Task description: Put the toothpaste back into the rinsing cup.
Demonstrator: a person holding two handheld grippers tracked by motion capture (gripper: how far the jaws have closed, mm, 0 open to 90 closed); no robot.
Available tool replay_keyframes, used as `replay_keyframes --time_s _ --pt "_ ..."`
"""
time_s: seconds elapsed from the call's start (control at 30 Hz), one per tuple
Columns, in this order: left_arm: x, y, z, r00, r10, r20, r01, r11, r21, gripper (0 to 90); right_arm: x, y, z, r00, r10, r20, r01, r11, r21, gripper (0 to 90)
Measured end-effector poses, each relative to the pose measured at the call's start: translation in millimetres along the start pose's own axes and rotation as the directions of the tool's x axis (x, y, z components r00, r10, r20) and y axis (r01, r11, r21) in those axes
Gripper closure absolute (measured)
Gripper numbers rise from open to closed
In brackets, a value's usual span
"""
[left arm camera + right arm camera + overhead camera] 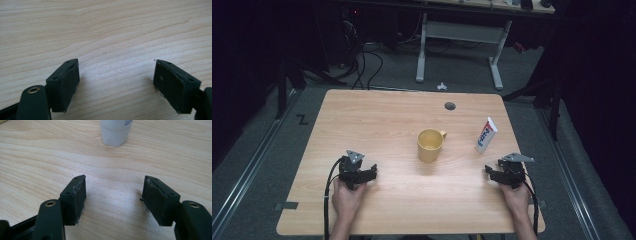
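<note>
Light wood-grain worktop (377, 115) with rounded corners, a dark round grommet hole (450, 106) near its far edge, a yellow mug (430, 145) upright at centre, a white tube (485, 135) standing cap-down right of it, apparently tilted, both tools resting near the front edge

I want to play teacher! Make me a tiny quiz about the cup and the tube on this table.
1. True or false: the yellow mug lies on its side.
2. Which gripper is nearer the white tube: A left gripper or B right gripper?
3. Fill in: both grippers' jaws stand ____, with nothing between them.

Key: 1 false, it stands upright on the table. 2 B. 3 open.
</note>
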State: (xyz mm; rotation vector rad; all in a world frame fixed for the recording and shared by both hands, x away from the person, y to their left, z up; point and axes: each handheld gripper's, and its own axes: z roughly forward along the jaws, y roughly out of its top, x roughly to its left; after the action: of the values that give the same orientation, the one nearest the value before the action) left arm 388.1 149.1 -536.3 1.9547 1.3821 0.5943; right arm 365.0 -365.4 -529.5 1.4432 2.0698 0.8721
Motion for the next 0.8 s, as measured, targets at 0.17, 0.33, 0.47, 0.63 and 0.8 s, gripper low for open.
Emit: replay_keyframes --time_s 0.17,0.33,0.47,0.63,0.8 --pt "-0.2 -0.1 0.0 1.0 -0.004 -0.001 0.004 1.0 0.0 21.3 0.2 0.0 -0.1 1.0 0.001 0.001 -0.001 1.0 0.001 35.4" --pt "-0.1 -0.1 -0.2 1.0 -0.004 0.002 0.004 1.0 0.001 21.5 0.3 0.1 0.1 1.0 0.002 0.002 -0.002 1.0 0.001 35.2" --pt "0.6 -0.5 -0.7 1.0 -0.007 0.001 0.007 1.0 -0.002 22.9 0.3 0.2 0.2 1.0 0.003 0.001 -0.003 1.0 0.001 35.2" --pt "1.1 -0.7 -1.2 1.0 -0.01 -0.001 0.01 0.9999 -0.004 24.0 0.0 0.3 0.2 1.0 0.004 -0.001 -0.004 1.0 0.001 34.8" --pt "1.3 -0.9 -1.4 0.9999 -0.013 -0.005 0.013 0.9999 -0.006 25.6 0.8 0.4 0.4 1.0 0.005 0.002 -0.005 1.0 0.002 33.4"
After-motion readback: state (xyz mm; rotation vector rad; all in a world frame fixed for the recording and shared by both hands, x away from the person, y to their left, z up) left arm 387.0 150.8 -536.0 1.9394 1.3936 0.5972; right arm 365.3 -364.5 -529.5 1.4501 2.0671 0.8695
